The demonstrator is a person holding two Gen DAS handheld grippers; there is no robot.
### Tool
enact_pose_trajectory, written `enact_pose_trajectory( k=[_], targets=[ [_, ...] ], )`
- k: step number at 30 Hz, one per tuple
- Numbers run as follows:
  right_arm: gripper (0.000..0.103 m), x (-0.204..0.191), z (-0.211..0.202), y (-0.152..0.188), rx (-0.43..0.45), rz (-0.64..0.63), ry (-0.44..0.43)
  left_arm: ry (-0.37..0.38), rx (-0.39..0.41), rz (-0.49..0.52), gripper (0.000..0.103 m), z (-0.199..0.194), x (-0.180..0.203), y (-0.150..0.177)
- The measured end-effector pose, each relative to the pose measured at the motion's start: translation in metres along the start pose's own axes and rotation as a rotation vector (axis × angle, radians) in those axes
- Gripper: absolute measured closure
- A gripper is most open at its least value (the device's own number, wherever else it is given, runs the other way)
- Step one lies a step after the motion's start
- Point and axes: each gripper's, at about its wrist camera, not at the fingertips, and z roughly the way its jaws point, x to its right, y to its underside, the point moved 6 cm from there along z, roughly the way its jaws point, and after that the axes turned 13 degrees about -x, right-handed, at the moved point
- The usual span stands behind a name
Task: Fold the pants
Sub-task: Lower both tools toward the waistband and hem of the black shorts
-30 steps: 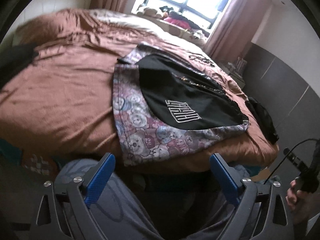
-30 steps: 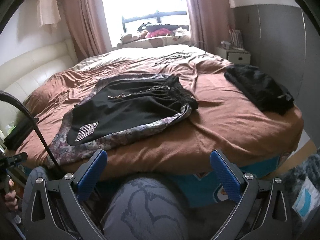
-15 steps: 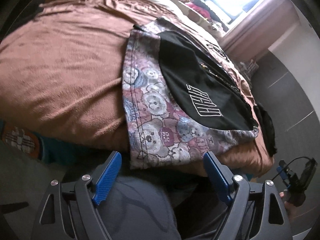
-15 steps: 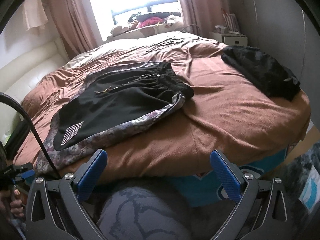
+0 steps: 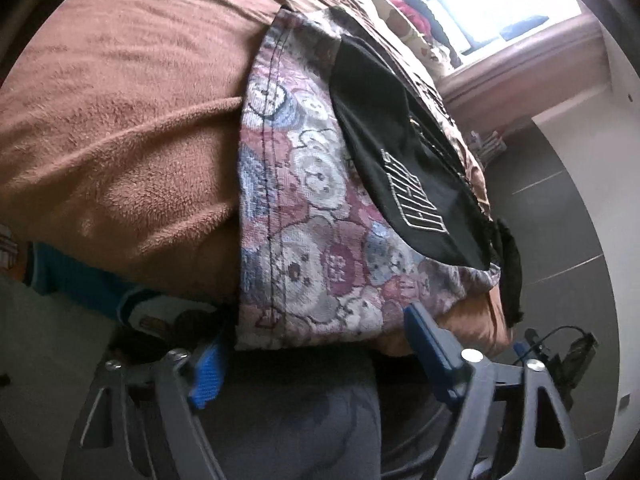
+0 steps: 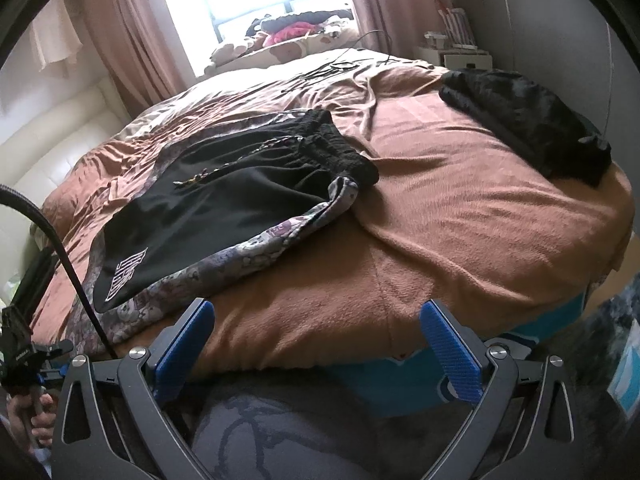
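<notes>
The pants [image 5: 320,216] lie flat on the brown bed; they are black with a white logo and wide bear-patterned panels. Their hem hangs at the bed's near edge. My left gripper [image 5: 316,356] is open, its blue fingers just below that hem and either side of it, not touching. In the right wrist view the pants [image 6: 224,200] lie left of centre, waistband to the far right. My right gripper [image 6: 316,340] is open and empty at the bed's front edge, to the right of the pants.
A brown blanket [image 6: 460,208] covers the bed. A black garment [image 6: 528,132] lies at the far right. Plush toys [image 6: 288,32] sit by the window. My knee in grey trousers [image 6: 280,440] is below the grippers. A nightstand [image 6: 452,52] stands back right.
My left gripper has moved forward and down to the pants' hem, which now fills its view. My right gripper has moved slightly closer to the bed edge. Both stay open.
</notes>
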Motion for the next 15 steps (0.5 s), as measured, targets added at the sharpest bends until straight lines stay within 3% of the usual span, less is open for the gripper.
enact_pose_trajectory(
  k=[4,9,11,15],
  targets=[
    [0.000,0.002,0.005,-0.004,-0.004,0.009,-0.020,0.099,0.052,0.022,0.027,-0.027,0.013,0.009],
    [0.000,0.006,0.014,-0.012,-0.011,0.033,-0.063,0.094,0.113,0.019,0.030,-0.046,0.013,0.006],
    [0.000,0.008,0.019,-0.016,-0.015,0.047,-0.075,0.073,0.098,-0.008,0.045,-0.040,0.007,0.003],
    [0.000,0.015,0.034,-0.024,-0.029,0.089,-0.114,0.063,0.103,-0.088,0.060,-0.027,-0.007,-0.003]
  ],
)
